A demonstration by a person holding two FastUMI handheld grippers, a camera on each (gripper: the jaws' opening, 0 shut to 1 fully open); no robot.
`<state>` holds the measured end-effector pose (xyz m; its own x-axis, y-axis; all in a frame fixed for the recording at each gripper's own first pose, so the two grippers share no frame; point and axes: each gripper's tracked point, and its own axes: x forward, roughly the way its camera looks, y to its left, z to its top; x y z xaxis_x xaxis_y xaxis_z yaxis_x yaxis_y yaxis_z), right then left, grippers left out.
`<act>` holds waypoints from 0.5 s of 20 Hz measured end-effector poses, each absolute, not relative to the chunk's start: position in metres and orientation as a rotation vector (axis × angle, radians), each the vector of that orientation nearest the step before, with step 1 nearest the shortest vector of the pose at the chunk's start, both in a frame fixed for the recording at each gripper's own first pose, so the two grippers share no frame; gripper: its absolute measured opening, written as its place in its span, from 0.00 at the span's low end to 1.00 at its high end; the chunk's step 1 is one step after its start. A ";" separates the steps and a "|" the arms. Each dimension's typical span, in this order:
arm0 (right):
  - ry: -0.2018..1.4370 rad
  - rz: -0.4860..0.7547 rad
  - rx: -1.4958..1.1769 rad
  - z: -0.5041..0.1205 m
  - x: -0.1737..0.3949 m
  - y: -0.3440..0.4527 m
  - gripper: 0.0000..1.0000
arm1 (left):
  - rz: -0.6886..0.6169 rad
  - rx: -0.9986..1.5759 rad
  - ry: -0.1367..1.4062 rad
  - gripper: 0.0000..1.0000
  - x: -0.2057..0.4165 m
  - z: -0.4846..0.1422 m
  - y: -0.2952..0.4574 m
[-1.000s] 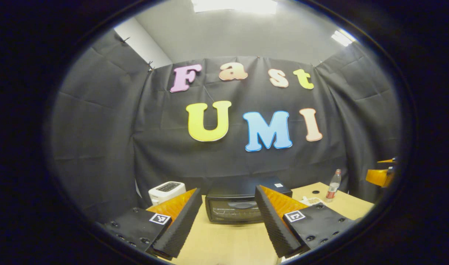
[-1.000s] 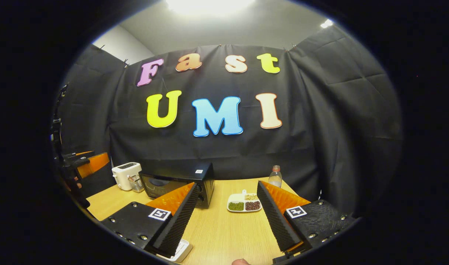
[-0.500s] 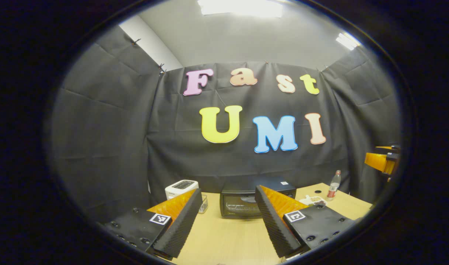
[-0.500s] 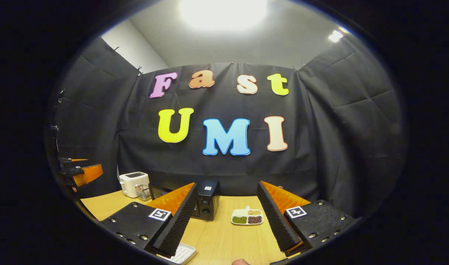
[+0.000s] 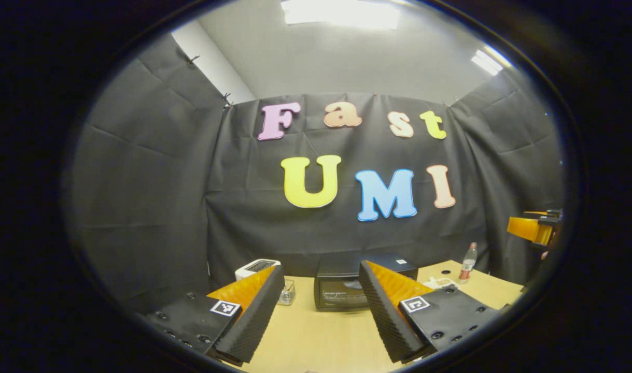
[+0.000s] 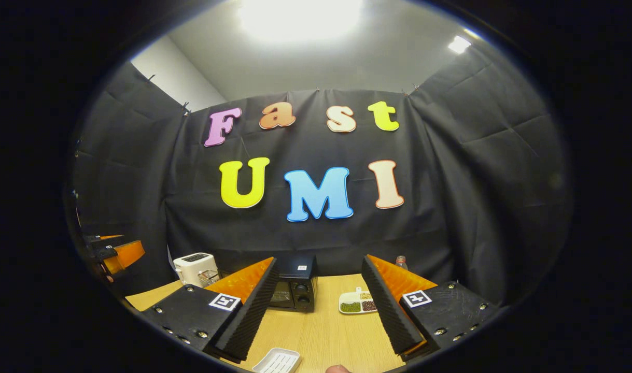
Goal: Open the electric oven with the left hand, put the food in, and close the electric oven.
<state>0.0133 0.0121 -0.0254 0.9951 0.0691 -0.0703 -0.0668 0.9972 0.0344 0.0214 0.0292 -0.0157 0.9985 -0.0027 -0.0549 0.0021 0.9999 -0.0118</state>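
I have drawn both tools back from the desk (image 5: pixel 316 336): the electric oven (image 5: pixel 341 290) looks smaller than a second ago, door closed. My left hand-held gripper (image 5: pixel 321 316) and right hand-held gripper (image 6: pixel 321 316) gape empty. The food dish (image 6: pixel 358 302) sits beside the oven, outside it.

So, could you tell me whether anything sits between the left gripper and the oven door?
Nothing visible does: bare table top lies between the open left gripper and the closed electric oven. The toaster and small glass stand off to the side.
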 end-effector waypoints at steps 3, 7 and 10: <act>0.072 0.071 0.015 -0.025 0.011 0.015 0.98 | -0.005 -0.019 0.046 1.00 0.021 -0.012 0.031; 0.076 0.080 -0.004 -0.026 0.006 0.018 0.98 | -0.018 -0.011 0.045 1.00 0.018 -0.014 0.028; 0.084 0.087 -0.001 -0.028 0.005 0.021 0.98 | -0.020 -0.003 0.058 1.00 0.017 -0.020 0.028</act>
<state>0.0045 0.0209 -0.0277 0.9927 0.0863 -0.0842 -0.0864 0.9963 0.0025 0.0169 0.0276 -0.0199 0.9981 -0.0200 -0.0575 0.0198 0.9998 -0.0040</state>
